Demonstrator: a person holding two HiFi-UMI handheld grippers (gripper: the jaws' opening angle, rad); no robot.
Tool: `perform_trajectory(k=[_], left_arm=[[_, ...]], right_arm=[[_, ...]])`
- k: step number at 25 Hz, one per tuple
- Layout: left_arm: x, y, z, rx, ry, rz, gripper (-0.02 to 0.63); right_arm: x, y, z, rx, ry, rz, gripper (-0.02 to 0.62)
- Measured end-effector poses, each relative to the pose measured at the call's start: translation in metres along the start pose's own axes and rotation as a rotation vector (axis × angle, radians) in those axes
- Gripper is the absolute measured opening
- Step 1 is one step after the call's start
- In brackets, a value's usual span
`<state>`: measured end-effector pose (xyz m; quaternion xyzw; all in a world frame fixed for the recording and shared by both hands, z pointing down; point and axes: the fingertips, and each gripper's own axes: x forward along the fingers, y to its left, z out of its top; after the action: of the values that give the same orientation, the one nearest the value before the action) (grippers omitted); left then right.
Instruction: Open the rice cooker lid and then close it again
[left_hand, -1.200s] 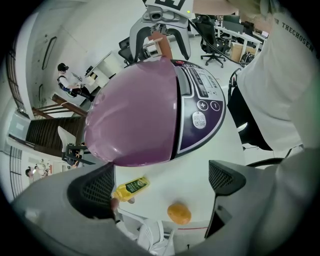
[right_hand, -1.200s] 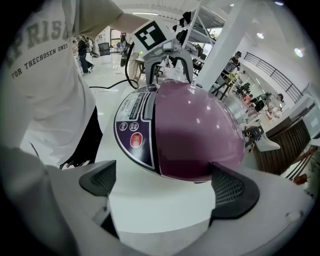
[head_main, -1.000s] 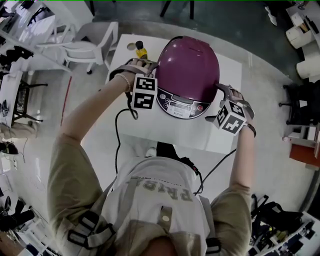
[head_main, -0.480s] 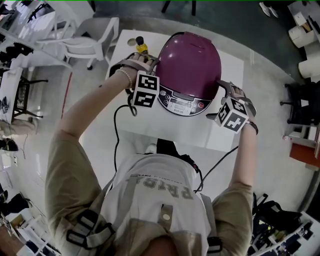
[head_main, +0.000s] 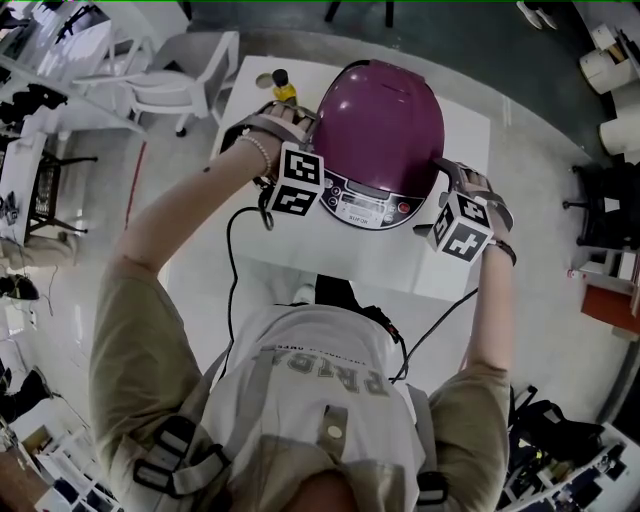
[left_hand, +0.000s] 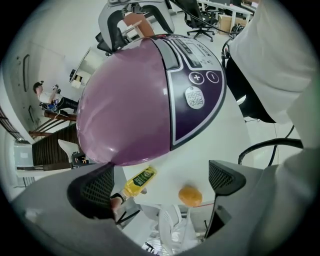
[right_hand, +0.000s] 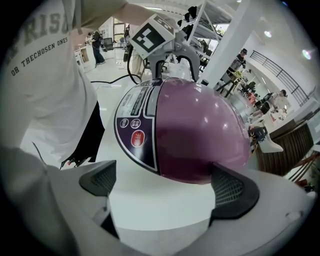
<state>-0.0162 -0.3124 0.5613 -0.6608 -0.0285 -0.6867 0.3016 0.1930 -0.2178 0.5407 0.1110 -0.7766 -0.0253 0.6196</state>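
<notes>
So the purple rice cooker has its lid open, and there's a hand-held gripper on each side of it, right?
Not quite: the rice cooker has its lid shut, not open. The head view shows the purple dome sitting down on the body. The left hand-held gripper and the right hand-held gripper are on each side of it, as you said.

Lab-like workroom: cluttered benches (head_main: 35, 50), plastic chair (head_main: 175, 85), office chairs (left_hand: 197, 25).

yellow bottle (left_hand: 140, 180): one end behind left claw (left_hand: 160, 182) jaw | rice cooker (left_hand: 150, 100) panel print: too small to read
</notes>
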Motion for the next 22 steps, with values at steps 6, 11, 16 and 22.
perform_trajectory(k=[6, 11, 16, 22], left_arm=[[0.002, 0.001, -0.007, 0.064, 0.082, 0.008, 0.601], [0.002, 0.001, -0.003, 0.023, 0.048, 0.007, 0.601], [0.001, 0.003, 0.002, -0.046, -0.025, 0.011, 0.601], [-0.009, 0.010, 0.002, -0.099, -0.074, 0.057, 0.601]], right_arm=[[0.003, -0.001, 0.001, 0.001, 0.012, -0.011, 0.566], [0.005, -0.001, 0.000, 0.002, 0.003, -0.034, 0.566], [0.005, -0.003, 0.003, 0.031, -0.086, -0.076, 0.566], [-0.006, -0.011, 0.011, 0.089, -0.178, -0.159, 0.568]])
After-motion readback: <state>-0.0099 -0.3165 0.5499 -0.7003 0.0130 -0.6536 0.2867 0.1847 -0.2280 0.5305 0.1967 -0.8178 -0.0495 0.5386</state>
